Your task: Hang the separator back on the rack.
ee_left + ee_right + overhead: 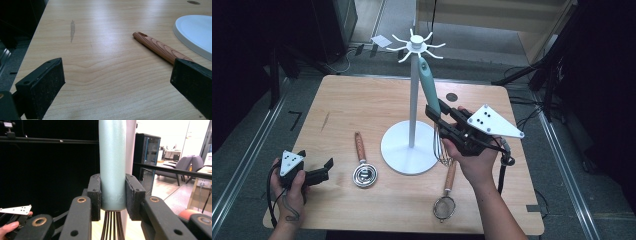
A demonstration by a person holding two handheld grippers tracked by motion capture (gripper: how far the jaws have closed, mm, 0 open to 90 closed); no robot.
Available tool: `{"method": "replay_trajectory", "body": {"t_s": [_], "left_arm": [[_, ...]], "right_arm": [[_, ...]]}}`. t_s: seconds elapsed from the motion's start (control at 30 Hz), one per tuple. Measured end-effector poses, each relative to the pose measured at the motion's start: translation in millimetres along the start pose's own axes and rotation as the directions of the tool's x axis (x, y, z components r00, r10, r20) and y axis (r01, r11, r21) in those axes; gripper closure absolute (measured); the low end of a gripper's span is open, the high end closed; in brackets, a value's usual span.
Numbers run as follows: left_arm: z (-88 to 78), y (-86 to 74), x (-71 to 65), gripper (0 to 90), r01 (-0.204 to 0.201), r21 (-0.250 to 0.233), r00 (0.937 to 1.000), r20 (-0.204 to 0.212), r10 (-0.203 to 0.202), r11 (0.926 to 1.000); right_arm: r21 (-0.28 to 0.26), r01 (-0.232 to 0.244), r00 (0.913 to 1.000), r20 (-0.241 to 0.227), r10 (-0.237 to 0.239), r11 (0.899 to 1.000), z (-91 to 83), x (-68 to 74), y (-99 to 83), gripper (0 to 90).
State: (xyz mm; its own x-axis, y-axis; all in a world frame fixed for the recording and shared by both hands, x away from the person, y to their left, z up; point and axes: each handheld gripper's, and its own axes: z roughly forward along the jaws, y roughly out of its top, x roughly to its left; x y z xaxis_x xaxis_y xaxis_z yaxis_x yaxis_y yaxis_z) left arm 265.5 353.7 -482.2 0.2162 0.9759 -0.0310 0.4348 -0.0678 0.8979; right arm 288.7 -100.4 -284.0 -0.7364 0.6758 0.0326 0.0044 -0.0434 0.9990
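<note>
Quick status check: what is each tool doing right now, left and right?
Left tool: open, holding nothing, low over the table.
Right tool: shut on the teal whisk handle, beside the white stand.

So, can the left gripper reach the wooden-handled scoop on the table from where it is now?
Probably yes: the left gripper is open, and bare table lies between it and the scoop.

Each black hand-held gripper (438,114) carries a grey triangular plate (493,122) with dark screws, brass pivots (81,200) and a trailing black cable (501,176).
</note>
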Motion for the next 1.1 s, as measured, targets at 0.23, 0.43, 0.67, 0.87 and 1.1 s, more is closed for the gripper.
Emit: {"method": "replay_trajectory", "body": {"t_s": [0.23,0.43,0.67,0.87,1.1], "left_arm": [[-0.4,-0.1,0.1,0.0,-0.001,0.001,1.0000,0.001,0.001,1.0000],[-0.6,-0.1,0.2,0.0,0.002,0.001,1.0000,0.002,-0.002,1.0000],[-0.7,-0.1,0.2,0.0,-0.001,0.001,1.0000,0.002,0.001,1.0000],[-0.6,-0.1,0.1,0.0,-0.002,0.002,1.0000,0.002,0.002,1.0000],[-0.5,-0.1,0.2,0.0,-0.002,0.002,1.0000,0.002,0.002,1.0000]], "right_arm": [[0.010,0.011,0.9996,0.027,-0.012,1.000,3.2,0.4,-1.8,71.1],[0.019,0.001,0.9996,0.028,-0.002,1.000,4.1,-1.1,-2.8,70.1],[0.000,-0.021,0.9998,-0.004,0.021,1.000,2.8,-4.3,1.2,65.4],[-0.023,-0.063,0.9977,0.024,0.064,0.998,3.5,-17.4,10.7,88.4],[-0.035,-0.041,0.9986,0.034,0.042,0.999,10.7,-24.7,27.5,90.0]]}}
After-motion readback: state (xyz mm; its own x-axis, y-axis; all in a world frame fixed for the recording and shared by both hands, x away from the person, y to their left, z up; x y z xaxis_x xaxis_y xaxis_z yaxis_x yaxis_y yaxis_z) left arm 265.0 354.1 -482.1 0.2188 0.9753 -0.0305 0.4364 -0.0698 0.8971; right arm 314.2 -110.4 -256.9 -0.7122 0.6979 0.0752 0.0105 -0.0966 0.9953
